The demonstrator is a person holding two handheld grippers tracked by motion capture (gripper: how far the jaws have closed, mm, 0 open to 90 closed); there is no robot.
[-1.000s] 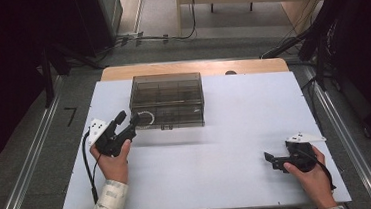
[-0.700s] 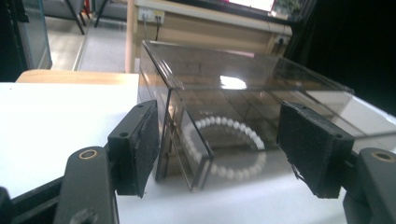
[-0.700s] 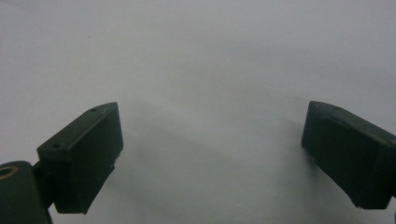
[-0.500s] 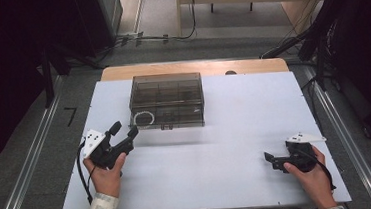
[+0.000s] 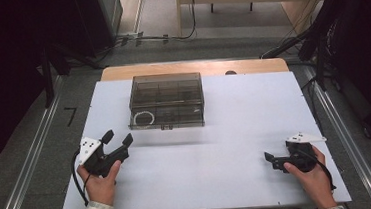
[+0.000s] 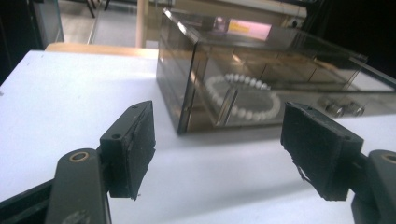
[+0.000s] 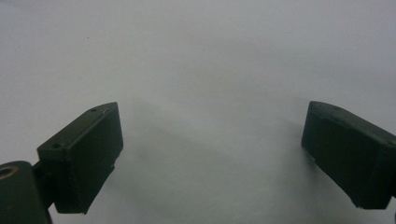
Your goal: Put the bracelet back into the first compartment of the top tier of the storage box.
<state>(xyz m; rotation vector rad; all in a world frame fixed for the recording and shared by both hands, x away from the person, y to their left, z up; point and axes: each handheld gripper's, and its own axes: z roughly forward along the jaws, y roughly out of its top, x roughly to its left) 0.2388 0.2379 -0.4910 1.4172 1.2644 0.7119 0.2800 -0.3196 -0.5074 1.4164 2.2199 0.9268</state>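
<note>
We see a white table top (image 5: 226, 131) with a smoky transparent compartment box (image 5: 166, 101) standing on its far half, left of the middle. The box's long axis runs across the table, parallel to its far edge, and its latch side faces the person. We read no brand, label or writing on it. Dividers split the inside into compartments; in the front left one lies a white bead bracelet (image 5: 143, 119), a closed ring lying flat, seen through the wall in the left gripper view (image 6: 243, 95). The lid is down.

Our left gripper (image 5: 117, 138) sits near the box's front left corner, apart from it, pointing up and right toward it; its jaws have just been opening and stand wide with nothing between them. Our right gripper (image 5: 268, 159) rests low at the near right, well apart from the box, its jaws also spread wide over bare table.
</note>
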